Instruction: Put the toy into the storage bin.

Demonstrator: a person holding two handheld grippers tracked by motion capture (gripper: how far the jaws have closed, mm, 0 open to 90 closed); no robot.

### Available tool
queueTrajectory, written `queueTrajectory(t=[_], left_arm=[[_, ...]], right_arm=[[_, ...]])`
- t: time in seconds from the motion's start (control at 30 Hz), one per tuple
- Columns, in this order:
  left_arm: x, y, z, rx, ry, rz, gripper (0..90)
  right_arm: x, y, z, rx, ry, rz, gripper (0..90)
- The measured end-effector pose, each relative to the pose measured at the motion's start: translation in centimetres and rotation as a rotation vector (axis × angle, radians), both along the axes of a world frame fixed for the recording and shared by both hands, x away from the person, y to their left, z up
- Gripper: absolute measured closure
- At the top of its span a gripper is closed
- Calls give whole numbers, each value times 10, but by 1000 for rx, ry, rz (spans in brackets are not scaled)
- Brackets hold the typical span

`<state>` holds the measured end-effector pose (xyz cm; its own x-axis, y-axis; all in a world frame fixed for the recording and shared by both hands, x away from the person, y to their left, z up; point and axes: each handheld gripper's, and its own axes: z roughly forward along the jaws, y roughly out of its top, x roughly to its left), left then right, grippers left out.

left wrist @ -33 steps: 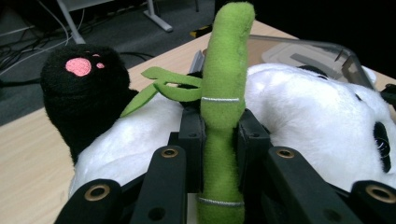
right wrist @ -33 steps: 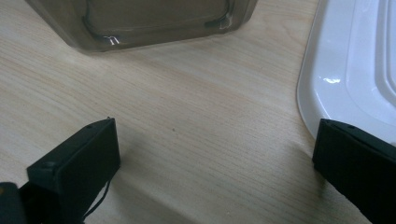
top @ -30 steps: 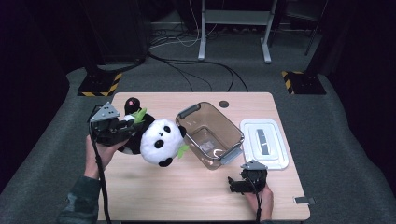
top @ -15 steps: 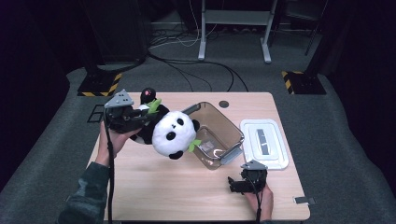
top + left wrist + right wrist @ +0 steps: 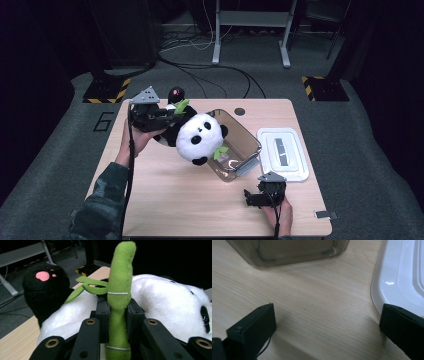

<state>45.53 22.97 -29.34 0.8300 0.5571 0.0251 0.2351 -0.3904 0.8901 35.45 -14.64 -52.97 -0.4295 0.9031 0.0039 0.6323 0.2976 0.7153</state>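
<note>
Over the table's [image 5: 165, 200] left-centre, held up off the wood, I've got the toy panda [image 5: 197, 137], head right next to the clear tub [image 5: 245, 145]. My left gripper [image 5: 167, 116] is clamped on the panda's green bamboo stalk [image 5: 119, 305]; left gripper view shows both pads pinching it w/ the stalk rising upright between them, leaves [image 5: 91, 286] branching off to its left. Black paw w/ pink pad [image 5: 43, 276] sits far left in that view. Panda's lower body is hidden behind the gripper in the high view, and one eye patch is cut off at the right edge of the left gripper view.

Right gripper [image 5: 255, 197] rests near the table's near-right edge, jaws wide apart, nothing between them but bare wood. Right gripper view catches the tub's near wall [image 5: 292, 252] at top, cut off, and the white lid [image 5: 402, 277] at right, also cropped. Lid [image 5: 282, 152] lies flat just right of the tub. Panda's head covers part of the tub's left rim; can't tell if they touch. Small dark disc [image 5: 240, 111] at far edge, too small to make out.
</note>
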Motion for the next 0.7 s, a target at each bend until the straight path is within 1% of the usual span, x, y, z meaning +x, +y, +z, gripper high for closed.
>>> queueTrajectory(t=[0.13, 0.23, 0.27, 0.33, 0.4, 0.43, 0.47, 0.5, 0.57, 0.67, 0.7], left_arm=[[7, -9, 0, 7, 4, -21, 760], [12, -16, -1, 5, 2, -34, 760], [14, -18, -1, 9, -4, -43, 760], [17, -23, -1, 10, 3, -51, 760], [20, -27, -2, 16, 0, -67, 760], [21, -30, -2, 17, 5, -71, 760], [23, -32, -3, 23, -1, -79, 759], [25, -34, -3, 19, 7, -86, 760], [28, -38, -4, 28, 4, -97, 759], [33, -45, -7, 23, 17, -110, 758], [35, -47, -7, 32, 12, -117, 758]], right_arm=[[0, 0, 0, 2, -2, -6, 0], [0, 0, 0, 3, -1, -5, 0], [0, 0, 0, 4, 1, -7, 0], [0, 0, 0, 3, -1, -5, 0], [0, 0, 0, 3, 0, -6, 0], [0, 0, 0, 3, 1, -6, 0], [0, 0, 0, 3, 0, -6, 0], [0, 0, 0, 3, 0, -6, 0], [0, 0, 0, 2, -3, -3, 0], [0, 0, 0, 2, -2, -5, 0], [0, 0, 0, 1, -3, -3, 0]])
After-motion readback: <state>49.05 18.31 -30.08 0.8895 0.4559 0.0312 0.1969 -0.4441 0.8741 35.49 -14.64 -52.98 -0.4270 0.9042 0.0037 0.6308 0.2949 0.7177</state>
